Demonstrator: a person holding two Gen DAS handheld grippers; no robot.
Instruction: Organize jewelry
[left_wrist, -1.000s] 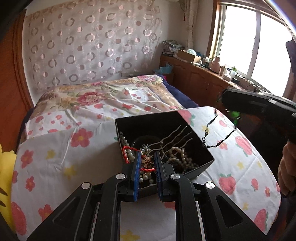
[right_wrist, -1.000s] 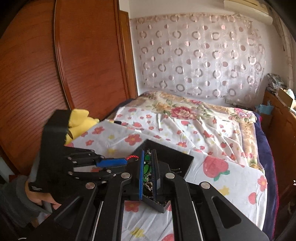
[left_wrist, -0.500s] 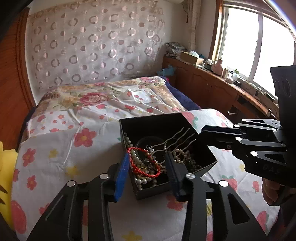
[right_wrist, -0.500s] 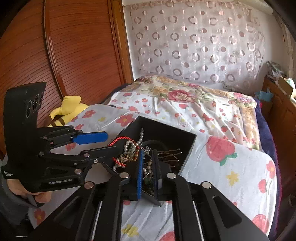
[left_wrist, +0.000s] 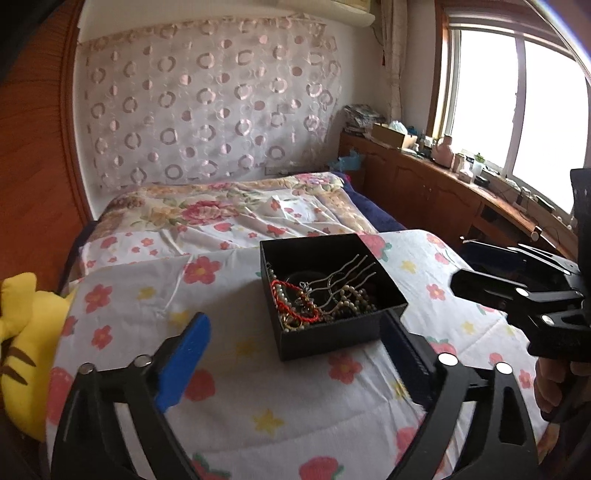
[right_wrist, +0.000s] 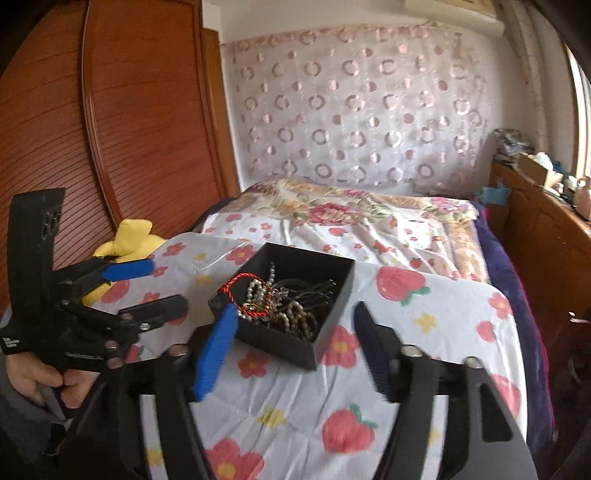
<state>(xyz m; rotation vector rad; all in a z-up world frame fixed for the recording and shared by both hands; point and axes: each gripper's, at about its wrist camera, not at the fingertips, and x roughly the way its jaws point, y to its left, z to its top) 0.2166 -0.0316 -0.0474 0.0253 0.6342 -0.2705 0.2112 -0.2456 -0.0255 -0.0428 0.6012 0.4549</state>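
Both handheld two-finger grippers stand with their blue-padded fingers spread wide and nothing between them: the left gripper (left_wrist: 295, 354) hangs low over the white quilt printed with red flowers and strawberries (left_wrist: 122, 306), its fingers straddling the near wall of the open square black cardboard box (left_wrist: 332, 338) without touching it, while the right gripper (right_wrist: 295, 350) faces the same box from the other near corner, its fingers also apart from the box walls. That box sits flat on the quilt, roughly midway between the two tools, and holds a tangled heap of jewelry. A red braided cord bracelet (left_wrist: 293, 301) lies on top toward the box's left side, a strand of pale pearl beads (right_wrist: 258, 290) runs beside it, wavy silver metal hair pins (left_wrist: 343, 271) lean across the middle, and darker brownish bead strands (left_wrist: 354, 299) fill the right part. In the left wrist view the right gripper's black body comes in from the right edge with a hand (left_wrist: 554, 387) gripping its handle; in the right wrist view the left gripper appears at the left, held by the other hand (right_wrist: 40, 376). A yellow plush toy with brown stripes (left_wrist: 14, 343) rests at the quilt's left edge, against the reddish wooden slatted wardrobe door (right_wrist: 110, 122).
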